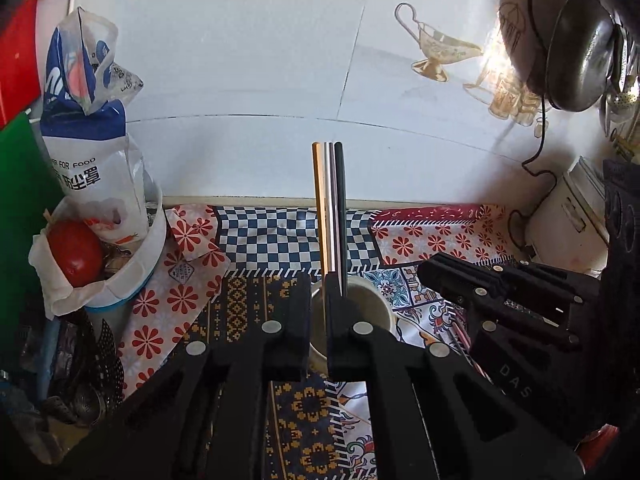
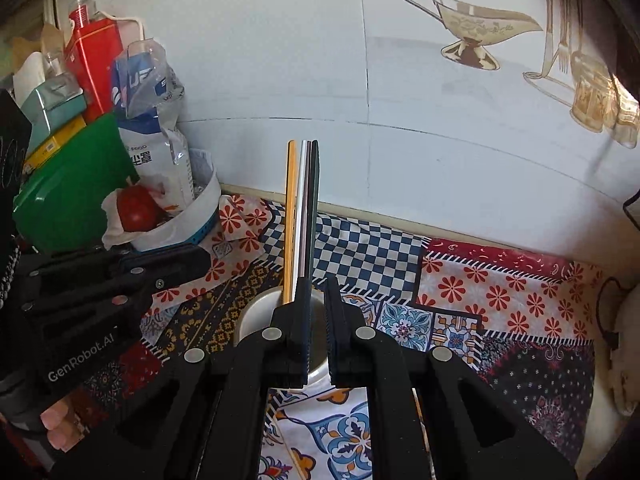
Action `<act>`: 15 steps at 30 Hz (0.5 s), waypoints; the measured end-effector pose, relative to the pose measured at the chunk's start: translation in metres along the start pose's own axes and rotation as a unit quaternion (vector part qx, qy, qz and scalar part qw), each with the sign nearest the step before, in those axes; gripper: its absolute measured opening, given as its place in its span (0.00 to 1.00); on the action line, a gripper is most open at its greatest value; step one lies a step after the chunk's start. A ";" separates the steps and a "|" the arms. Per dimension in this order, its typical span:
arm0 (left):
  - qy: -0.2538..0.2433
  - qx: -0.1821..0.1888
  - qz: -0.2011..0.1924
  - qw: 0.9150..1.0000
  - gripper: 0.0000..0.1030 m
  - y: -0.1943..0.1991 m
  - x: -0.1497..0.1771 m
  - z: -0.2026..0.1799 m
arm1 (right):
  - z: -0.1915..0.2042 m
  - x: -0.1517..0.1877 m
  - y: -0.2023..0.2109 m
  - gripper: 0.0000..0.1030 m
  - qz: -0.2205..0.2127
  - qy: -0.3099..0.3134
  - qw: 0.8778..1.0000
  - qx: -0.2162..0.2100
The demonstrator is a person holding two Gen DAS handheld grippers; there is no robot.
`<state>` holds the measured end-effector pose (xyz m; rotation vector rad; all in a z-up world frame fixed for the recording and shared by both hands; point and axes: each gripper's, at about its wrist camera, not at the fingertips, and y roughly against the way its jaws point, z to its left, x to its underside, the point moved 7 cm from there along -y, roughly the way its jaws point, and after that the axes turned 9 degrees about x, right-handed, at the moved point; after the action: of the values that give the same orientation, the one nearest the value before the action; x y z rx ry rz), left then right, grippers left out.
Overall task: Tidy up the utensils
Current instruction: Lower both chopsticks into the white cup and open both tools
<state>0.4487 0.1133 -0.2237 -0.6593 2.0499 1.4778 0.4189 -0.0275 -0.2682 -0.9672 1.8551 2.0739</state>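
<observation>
Several thin chopsticks (image 1: 330, 208), gold, silver, pink and black, stand upright together in a white cup (image 1: 372, 308) on the patterned cloth. My left gripper (image 1: 319, 280) hovers just in front of the cup, its jaws nearly together with nothing between them. In the right wrist view the same chopsticks (image 2: 302, 208) rise from the cup (image 2: 256, 316) just past my right gripper (image 2: 318, 284), which is also shut and empty. The right gripper (image 1: 428, 270) sits to the right of the cup, the left gripper (image 2: 200, 258) to its left. Thin sticks (image 1: 464, 340) lie on the cloth under the right gripper.
A white tub (image 1: 136, 264) with a tomato (image 1: 76, 252) and a plastic bag stands at the left, beside a green board (image 1: 20, 200). A white appliance (image 1: 568, 216) with a black cord sits at the right. A dark pan (image 1: 576, 48) hangs on the tiled wall behind.
</observation>
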 end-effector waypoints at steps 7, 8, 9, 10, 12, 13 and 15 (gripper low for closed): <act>-0.015 -0.003 0.002 1.000 0.13 0.024 0.007 -0.028 | -0.025 0.012 0.034 0.10 0.004 -0.009 1.000 0.012; -0.016 -0.002 0.004 1.000 0.17 0.026 0.010 -0.032 | -0.029 0.014 0.039 0.13 0.003 -0.011 1.000 0.014; -0.018 -0.001 0.006 1.000 0.20 0.028 0.012 -0.037 | -0.034 0.017 0.045 0.15 0.002 -0.013 1.000 0.017; -0.019 -0.001 0.007 1.000 0.21 0.030 0.015 -0.041 | -0.038 0.019 0.050 0.18 0.001 -0.014 1.000 0.019; -0.021 0.000 0.012 1.000 0.27 0.032 0.021 -0.048 | -0.049 0.024 0.061 0.25 -0.002 -0.017 0.999 0.027; -0.020 0.002 0.017 1.000 0.29 0.031 0.025 -0.053 | -0.054 0.027 0.066 0.27 -0.005 -0.018 0.999 0.033; -0.021 0.008 0.027 0.999 0.30 0.029 0.032 -0.064 | -0.066 0.035 0.075 0.30 -0.006 -0.018 0.999 0.045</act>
<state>0.3979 0.0582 -0.2075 -0.5661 2.0610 1.4914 0.3734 -0.1137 -0.2272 -0.9102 1.9012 1.9706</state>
